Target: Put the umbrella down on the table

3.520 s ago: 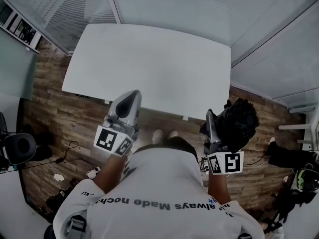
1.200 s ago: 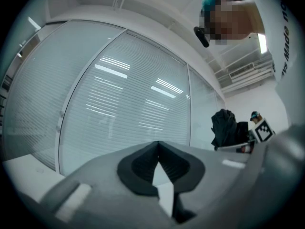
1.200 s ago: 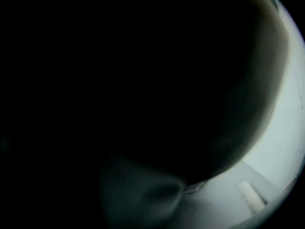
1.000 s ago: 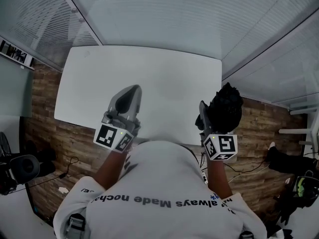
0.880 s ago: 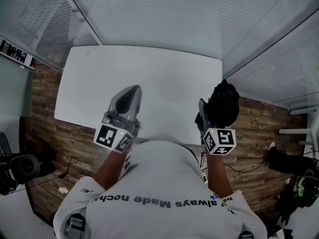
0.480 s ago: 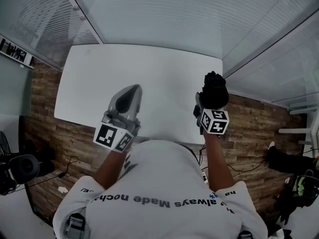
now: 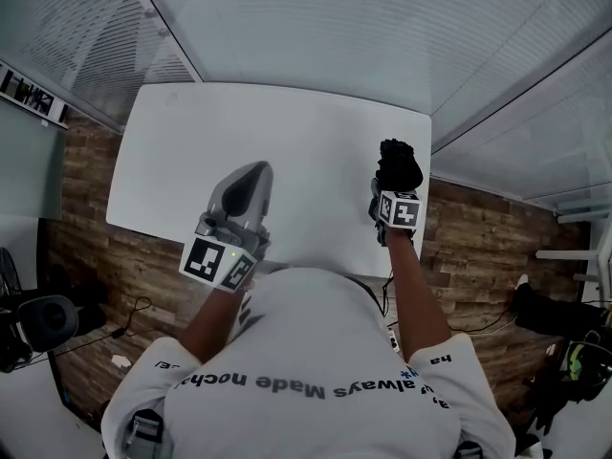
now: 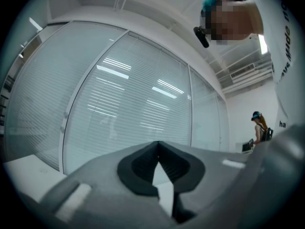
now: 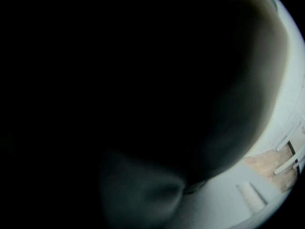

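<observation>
The umbrella (image 7: 399, 165) is a black, folded bundle, and my right gripper (image 7: 390, 187) is shut on it. It hangs over the right end of the white table (image 7: 287, 132), close to the table's near edge; I cannot tell whether it touches the top. In the right gripper view the umbrella's dark fabric (image 9: 143, 80) fills nearly the whole picture and hides the jaws. My left gripper (image 7: 254, 175) is held level above the table's near edge, left of the middle. Its jaws meet at the tips and hold nothing (image 8: 157, 148).
Glass walls with blinds (image 7: 382, 27) stand behind and to the right of the table. Wooden floor (image 7: 478, 237) shows on both sides. An office chair (image 7: 29, 318) stands at the lower left. Bags and cables (image 7: 574, 352) lie at the lower right. Another person (image 8: 260, 128) stands far off.
My right gripper has sunk and tipped downward with the umbrella, moving from beside the table's right corner to over its top. The left gripper has stayed still.
</observation>
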Demonstrator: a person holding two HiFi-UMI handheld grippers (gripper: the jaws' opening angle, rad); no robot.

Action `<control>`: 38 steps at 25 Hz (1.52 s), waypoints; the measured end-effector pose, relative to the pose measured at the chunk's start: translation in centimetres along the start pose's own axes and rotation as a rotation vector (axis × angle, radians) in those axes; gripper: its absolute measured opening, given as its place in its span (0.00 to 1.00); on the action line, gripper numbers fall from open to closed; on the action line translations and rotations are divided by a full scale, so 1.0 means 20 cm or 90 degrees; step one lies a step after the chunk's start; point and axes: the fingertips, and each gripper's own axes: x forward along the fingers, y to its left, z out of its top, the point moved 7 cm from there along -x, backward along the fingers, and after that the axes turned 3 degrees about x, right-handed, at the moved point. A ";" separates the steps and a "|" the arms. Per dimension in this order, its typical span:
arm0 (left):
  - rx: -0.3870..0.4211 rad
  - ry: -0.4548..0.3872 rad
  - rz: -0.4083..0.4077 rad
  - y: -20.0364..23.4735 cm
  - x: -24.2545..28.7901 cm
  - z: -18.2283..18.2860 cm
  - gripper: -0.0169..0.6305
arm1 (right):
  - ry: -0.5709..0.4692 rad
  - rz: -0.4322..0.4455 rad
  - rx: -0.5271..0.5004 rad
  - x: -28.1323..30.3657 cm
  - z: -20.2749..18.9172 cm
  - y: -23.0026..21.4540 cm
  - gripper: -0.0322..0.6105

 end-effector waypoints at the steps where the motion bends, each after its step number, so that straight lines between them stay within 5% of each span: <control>1: 0.000 0.000 0.001 0.01 0.00 0.00 0.03 | 0.013 -0.004 0.000 0.03 -0.02 -0.01 0.41; 23: 0.005 0.011 0.030 0.06 -0.03 0.02 0.03 | 0.225 -0.055 0.038 0.34 -0.23 -0.17 0.41; 38: 0.009 0.014 0.045 0.05 -0.05 0.02 0.03 | 0.286 -0.051 0.054 0.38 -0.32 -0.20 0.42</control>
